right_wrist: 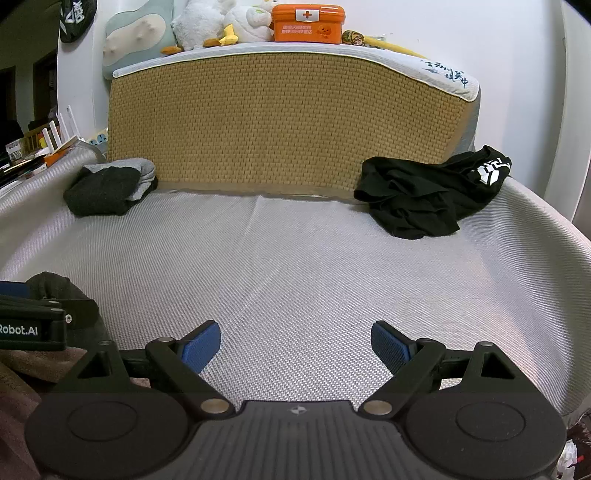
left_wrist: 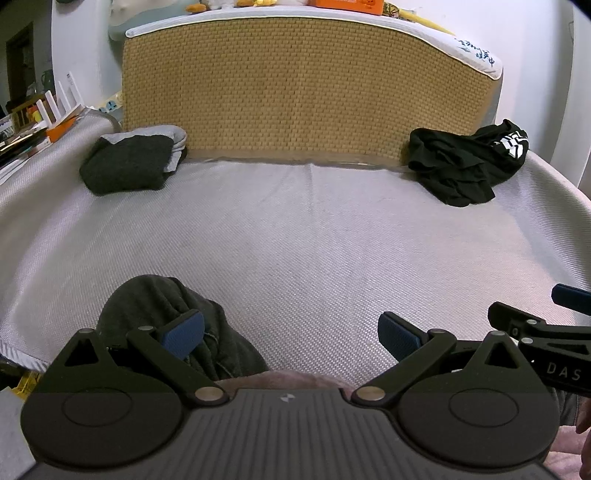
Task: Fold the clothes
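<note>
The left gripper was seen with its jaws spread wide and nothing pressed between the blue pads; it was tilted down over the near edge of a grey woven bed cover. A dark grey garment lay bunched just under and behind its left finger, at the near left of the cover; whether the pad touched the cloth could not be told. The right gripper was likewise held wide open and empty, above bare cover, with the left gripper's body visible at its left side.

At the far left, against a woven straw-coloured mattress stood on edge, a folded stack was laid: a dark piece on top of a light grey one. At the far right, a crumpled black garment with a white printed logo was left unfolded, its upper part leaning on the mattress. On top of the mattress an orange first-aid box and white plush toys were ranged side by side
</note>
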The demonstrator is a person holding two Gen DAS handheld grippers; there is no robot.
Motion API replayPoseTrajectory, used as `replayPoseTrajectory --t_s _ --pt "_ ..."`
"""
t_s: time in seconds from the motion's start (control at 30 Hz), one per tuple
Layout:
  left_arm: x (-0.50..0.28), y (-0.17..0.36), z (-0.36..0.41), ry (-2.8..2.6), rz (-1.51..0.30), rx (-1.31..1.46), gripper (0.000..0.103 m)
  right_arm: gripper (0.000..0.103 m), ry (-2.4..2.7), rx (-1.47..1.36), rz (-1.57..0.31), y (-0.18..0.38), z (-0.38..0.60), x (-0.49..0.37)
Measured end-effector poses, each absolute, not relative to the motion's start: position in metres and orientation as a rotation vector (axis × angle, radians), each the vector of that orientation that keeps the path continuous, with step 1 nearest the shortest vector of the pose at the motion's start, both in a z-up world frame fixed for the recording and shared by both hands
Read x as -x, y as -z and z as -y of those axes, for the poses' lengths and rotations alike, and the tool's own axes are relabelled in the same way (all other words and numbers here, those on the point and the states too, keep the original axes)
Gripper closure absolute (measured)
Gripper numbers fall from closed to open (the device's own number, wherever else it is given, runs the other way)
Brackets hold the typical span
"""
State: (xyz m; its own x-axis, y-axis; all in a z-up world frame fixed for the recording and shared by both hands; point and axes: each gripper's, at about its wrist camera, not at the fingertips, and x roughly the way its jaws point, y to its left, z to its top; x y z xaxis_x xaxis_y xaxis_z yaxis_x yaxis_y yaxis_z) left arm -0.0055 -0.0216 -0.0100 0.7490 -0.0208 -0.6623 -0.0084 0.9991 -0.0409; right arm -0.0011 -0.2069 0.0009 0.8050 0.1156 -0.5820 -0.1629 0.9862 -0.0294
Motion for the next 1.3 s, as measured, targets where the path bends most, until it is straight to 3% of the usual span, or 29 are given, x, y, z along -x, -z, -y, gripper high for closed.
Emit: replayPoseTrajectory --t_s 1.3 --pt "-0.009 0.012 0.01 -0.009 -0.692 0.023 0.0 0.012 -0.145 0.094 -0.591 -0.005 0.213 -0.013"
